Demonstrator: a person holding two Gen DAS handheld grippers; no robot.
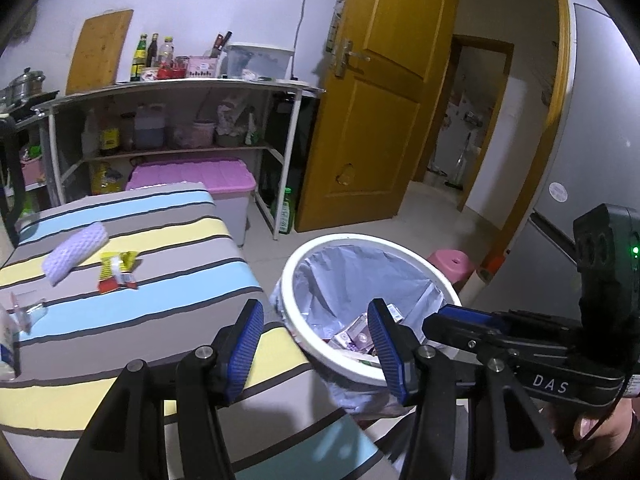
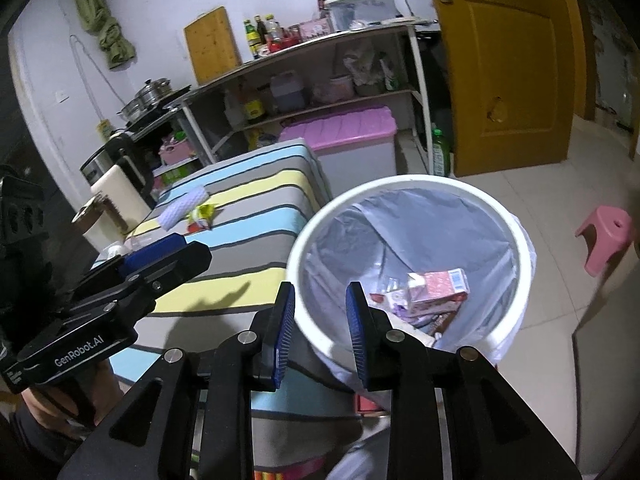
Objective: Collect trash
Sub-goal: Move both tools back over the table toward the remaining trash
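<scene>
A white trash bin (image 1: pixel 304 344) with a pale liner stands beside the striped table (image 1: pixel 160 216); it also shows in the right wrist view (image 2: pixel 520 248). Cartons and wrappers (image 2: pixel 436 286) lie inside it. On the table lie a yellow-red snack wrapper (image 1: pixel 117 270), a lilac foam sleeve (image 1: pixel 76 252) and clear plastic (image 1: pixel 26 304). My left gripper (image 1: pixel 316 350) is open and empty over the table corner and bin rim. My right gripper (image 2: pixel 320 326) is open and empty at the bin's near rim; it shows in the left wrist view (image 1: pixel 460 322).
A shelf unit (image 1: pixel 180 92) with bottles and jars stands behind the table, with a pink-lidded storage box (image 1: pixel 192 176) under it. A yellow door (image 1: pixel 380 92) stands open to the right. A pink stool (image 2: pixel 608 236) sits on the tiled floor beyond the bin.
</scene>
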